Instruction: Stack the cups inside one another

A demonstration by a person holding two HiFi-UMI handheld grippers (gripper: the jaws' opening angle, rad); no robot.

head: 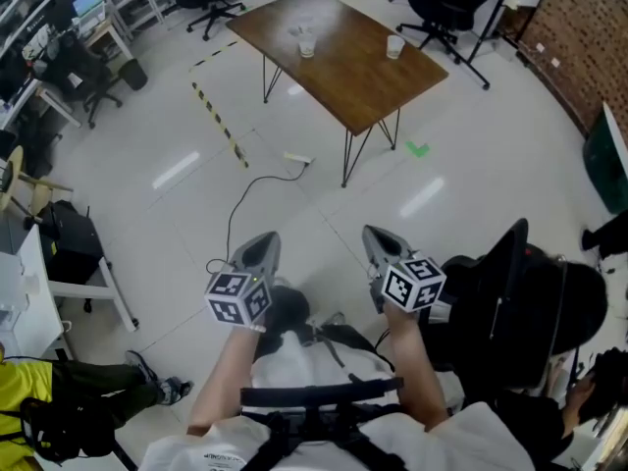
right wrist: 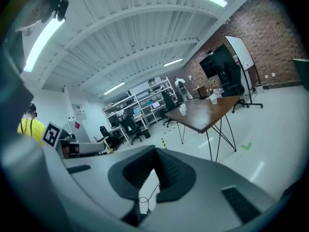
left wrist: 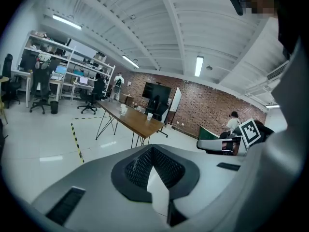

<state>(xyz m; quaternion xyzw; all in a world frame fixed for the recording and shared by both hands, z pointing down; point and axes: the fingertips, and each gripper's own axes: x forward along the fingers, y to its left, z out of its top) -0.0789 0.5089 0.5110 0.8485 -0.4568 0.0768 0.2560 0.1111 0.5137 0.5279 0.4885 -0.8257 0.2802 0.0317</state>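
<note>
Your grey plastic left gripper (head: 263, 245) and right gripper (head: 377, 239) are both closed on nothing, ribbed black pads (left wrist: 137, 168) together. Beyond a thin cable (head: 257, 180) on the glossy white floor (head: 471, 165), the brown wooden table (head: 343, 77) carries a clear cup (head: 307, 44) and a white cup (head: 394, 46), both upright, well apart.

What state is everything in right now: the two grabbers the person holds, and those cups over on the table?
Left gripper: shut, empty, held over the floor far from the table.
Right gripper: shut, empty, beside the left one.
Left cup: upright on the table, not stacked.
Right cup: upright on the table, apart from the left cup.
</note>
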